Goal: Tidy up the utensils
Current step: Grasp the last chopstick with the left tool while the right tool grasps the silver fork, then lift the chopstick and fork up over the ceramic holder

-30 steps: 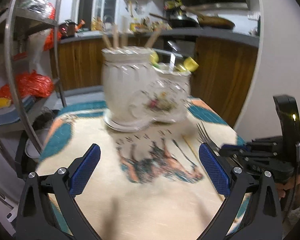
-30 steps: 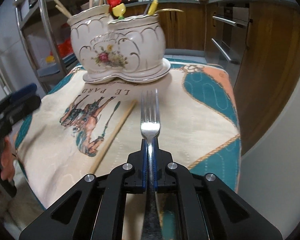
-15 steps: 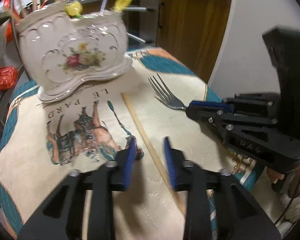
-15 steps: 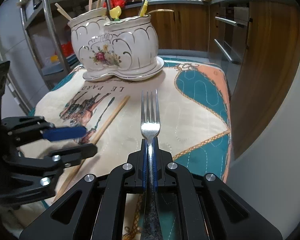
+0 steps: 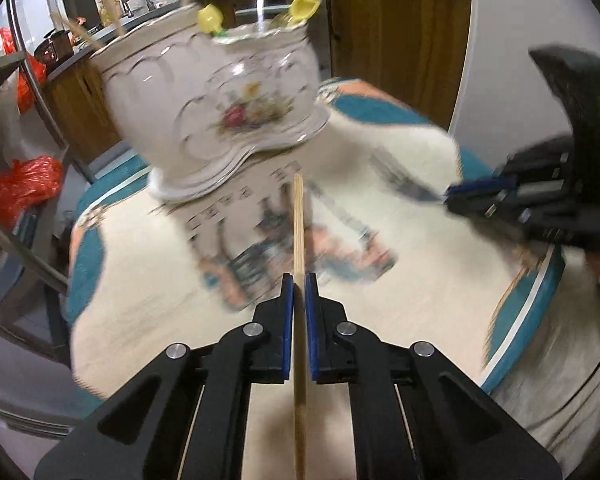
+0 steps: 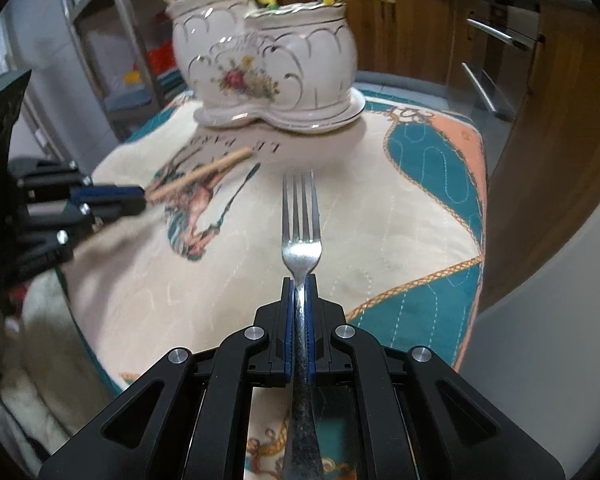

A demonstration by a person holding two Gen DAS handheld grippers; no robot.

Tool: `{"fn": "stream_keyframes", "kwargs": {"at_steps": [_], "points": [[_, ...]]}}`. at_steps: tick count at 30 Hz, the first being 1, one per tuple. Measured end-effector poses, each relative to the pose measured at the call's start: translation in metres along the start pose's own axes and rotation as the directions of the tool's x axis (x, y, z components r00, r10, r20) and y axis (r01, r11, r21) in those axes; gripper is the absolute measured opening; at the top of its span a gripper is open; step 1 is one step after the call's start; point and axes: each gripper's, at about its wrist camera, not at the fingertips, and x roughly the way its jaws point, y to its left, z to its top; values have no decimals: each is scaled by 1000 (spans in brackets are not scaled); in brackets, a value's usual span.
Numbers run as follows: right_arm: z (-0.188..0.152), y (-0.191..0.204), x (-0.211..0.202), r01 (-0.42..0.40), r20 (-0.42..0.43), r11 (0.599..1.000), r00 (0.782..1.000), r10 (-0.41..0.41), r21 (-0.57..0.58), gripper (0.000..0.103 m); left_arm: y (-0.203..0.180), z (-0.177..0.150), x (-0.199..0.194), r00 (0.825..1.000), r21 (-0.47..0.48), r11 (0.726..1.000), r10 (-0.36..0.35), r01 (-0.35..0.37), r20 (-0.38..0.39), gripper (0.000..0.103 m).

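Jaws of the left gripper (image 5: 296, 280) have just closed on the chopstick (image 5: 298, 224), tip aimed at the ceramic holder (image 5: 220, 108), apparently for loading. Right gripper (image 6: 299, 282) pinches the fork (image 6: 301, 236), tines toward that holder (image 6: 268, 72), though its jaws have just eased slightly.

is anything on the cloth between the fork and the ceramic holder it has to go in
Nothing visible. The fork sits in the right claw, tines toward the holder, with only bare cloth between. The chopstick in the left claw is off to the left, out of that path.
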Motion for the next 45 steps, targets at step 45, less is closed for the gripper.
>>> {"fn": "stream_keyframes", "kwargs": {"at_steps": [45], "points": [[44, 31, -61, 58, 454, 993, 891, -5, -104, 6, 93, -4, -67, 897, -198, 980, 91, -4, 432, 6]]}}
